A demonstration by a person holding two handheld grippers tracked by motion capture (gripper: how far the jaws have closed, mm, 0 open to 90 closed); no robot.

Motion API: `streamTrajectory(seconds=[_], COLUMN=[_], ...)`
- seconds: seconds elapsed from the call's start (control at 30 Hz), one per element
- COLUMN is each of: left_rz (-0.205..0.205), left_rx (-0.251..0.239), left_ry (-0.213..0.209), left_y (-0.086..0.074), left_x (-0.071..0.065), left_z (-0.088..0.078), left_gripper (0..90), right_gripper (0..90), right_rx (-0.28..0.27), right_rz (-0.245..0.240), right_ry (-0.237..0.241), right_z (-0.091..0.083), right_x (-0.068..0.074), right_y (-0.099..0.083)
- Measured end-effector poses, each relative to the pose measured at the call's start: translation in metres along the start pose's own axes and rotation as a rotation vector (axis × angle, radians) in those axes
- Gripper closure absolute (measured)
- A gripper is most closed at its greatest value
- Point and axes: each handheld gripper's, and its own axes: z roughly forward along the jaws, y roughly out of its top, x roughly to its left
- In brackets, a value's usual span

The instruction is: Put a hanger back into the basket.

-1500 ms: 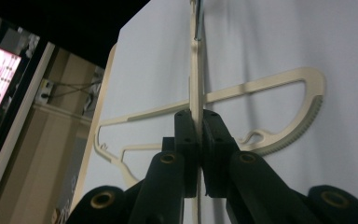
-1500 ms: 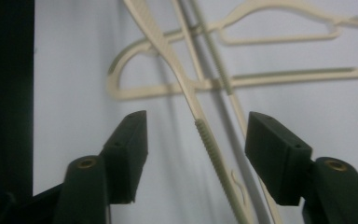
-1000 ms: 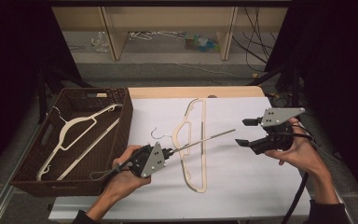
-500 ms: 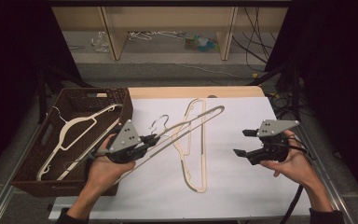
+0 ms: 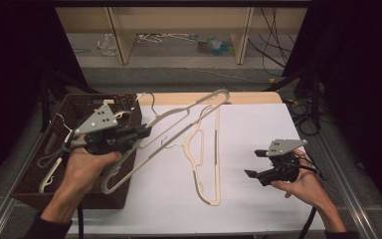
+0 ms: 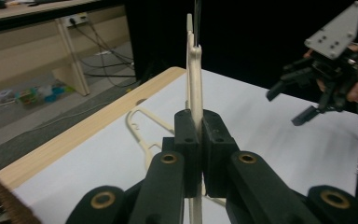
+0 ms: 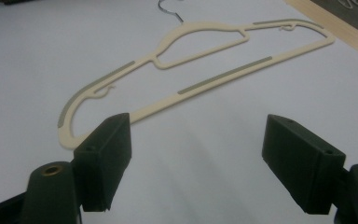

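My left gripper (image 5: 144, 132) is shut on a cream plastic hanger (image 5: 189, 119) and holds it in the air, slanting from the basket's near corner up to the table's far edge. In the left gripper view the black jaws pinch the hanger (image 6: 195, 84) edge-on. A second cream hanger (image 5: 210, 154) with grey strips and a wire hook lies flat on the white sheet (image 5: 258, 124). To its right, my right gripper (image 5: 253, 163) hovers low, open with nothing between its jaws, which have just been opening. The flat hanger (image 7: 200, 70) lies just beyond those jaws (image 7: 196, 154).
A dark woven basket (image 5: 129, 107) at the table's left holds more pale hangers (image 5: 49, 159). The table's wooden far edge (image 5: 248, 98) shows beyond the sheet. Behind it stand shelf legs with cables and clutter on the floor. The right gripper (image 6: 286, 106) appears far off in the left gripper view.
The left hand has lifted its hanger and carried it left, over the basket's corner. The right hand has sunk and drawn back toward the table's near edge, its jaws slightly wider.
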Motion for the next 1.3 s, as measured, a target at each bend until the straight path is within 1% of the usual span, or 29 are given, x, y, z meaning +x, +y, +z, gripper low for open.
streamTrajectory(seconds=[0.1,0.17,0.2,0.23,0.3,0.33,0.37,0.4,0.43,0.47,0.5,0.53,0.6,0.7,0.73,0.87,0.9,1.0,1.07,1.13,1.2,1.23,1.27,1.3], left_rz=[-0.027,-0.041,-0.043,-0.043,-0.040,-0.053,-0.064,-0.066,-0.041,-0.044,-0.042,-0.044,-0.053,-0.062,-0.074,-0.103,-0.116,-0.117,-0.125,-0.136,-0.139,-0.144,-0.163,-0.160], left_rx=[-0.011,-0.020,-0.019,-0.017,-0.002,0.000,0.009,0.011,0.009,0.010,0.011,0.011,0.011,0.006,0.008,0.033,0.036,0.047,0.055,0.075,0.084,0.085,0.083,0.081], left_ry=[0.039,0.064,0.078,0.092,0.133,0.152,0.184,0.200,0.209,0.215,0.230,0.240,0.259,0.275,0.280,0.308,0.316,0.334,0.328,0.329,0.329,0.327,0.330,0.327], left_y=[0.004,0.006,0.006,0.007,0.006,0.004,0.000,-0.003,-0.005,-0.008,-0.012,-0.015,-0.022,-0.034,-0.039,-0.057,-0.062,-0.071,-0.080,-0.088,-0.092,-0.096,-0.100,-0.101], left_x=[0.018,0.029,0.034,0.040,0.051,0.058,0.066,0.072,0.079,0.083,0.089,0.093,0.101,0.112,0.114,0.125,0.127,0.135,0.142,0.146,0.148,0.151,0.152,0.153], left_z=[-0.012,-0.021,-0.026,-0.030,-0.038,-0.042,-0.047,-0.050,-0.053,-0.055,-0.060,-0.062,-0.068,-0.077,-0.080,-0.085,-0.086,-0.091,-0.095,-0.096,-0.096,-0.097,-0.097,-0.097], left_gripper=[86.1,86.1,86.1,86.1,86.0,86.0,86.1,86.0,86.0,86.1,86.0,86.1,86.0,86.0,86.1,86.1,86.1,86.1,86.0,86.0,86.0,86.0,86.0,86.0], right_gripper=[25.3,25.4,25.5,25.7,25.8,25.8,25.8,25.8,25.8,25.8,25.8,25.8,25.8,25.8,25.9,25.9,26.0,26.0,26.0,26.0,26.0,26.0,26.0,26.0], right_rx=[0.012,0.008,0.015,0.016,0.019,0.023,0.032,0.031,0.026,0.033,0.026,0.035,0.036,0.042,0.044,0.048,0.049,0.054,0.055,0.057,0.055,0.059,0.058,0.059], right_rz=[-0.002,-0.004,0.007,0.005,-0.013,-0.014,-0.011,-0.014,-0.017,-0.016,-0.019,-0.013,-0.016,-0.013,-0.014,-0.022,-0.025,-0.026,-0.028,-0.024,-0.025,-0.024,-0.030,-0.030], right_ry=[-0.004,-0.001,-0.001,0.000,0.005,0.003,0.005,0.007,0.007,0.008,0.006,0.007,0.007,0.012,0.014,0.018,0.018,0.022,0.024,0.026,0.027,0.027,0.028,0.030], right_z=[0.002,0.003,0.003,0.004,0.006,0.007,0.008,0.008,0.009,0.008,0.009,0.009,0.009,0.010,0.011,0.012,0.013,0.013,0.014,0.014,0.015,0.014,0.015,0.015], right_x=[0.000,-0.001,0.000,0.000,0.000,0.000,0.001,0.001,0.001,0.001,0.001,0.001,0.001,0.000,0.000,0.001,0.001,0.002,0.002,0.002,0.001,0.001,0.001,0.002], right_y=[-0.001,-0.003,-0.003,-0.004,-0.005,-0.005,-0.005,-0.005,-0.006,-0.006,-0.006,-0.006,-0.007,-0.008,-0.008,-0.009,-0.009,-0.008,-0.009,-0.009,-0.009,-0.009,-0.009,-0.009])
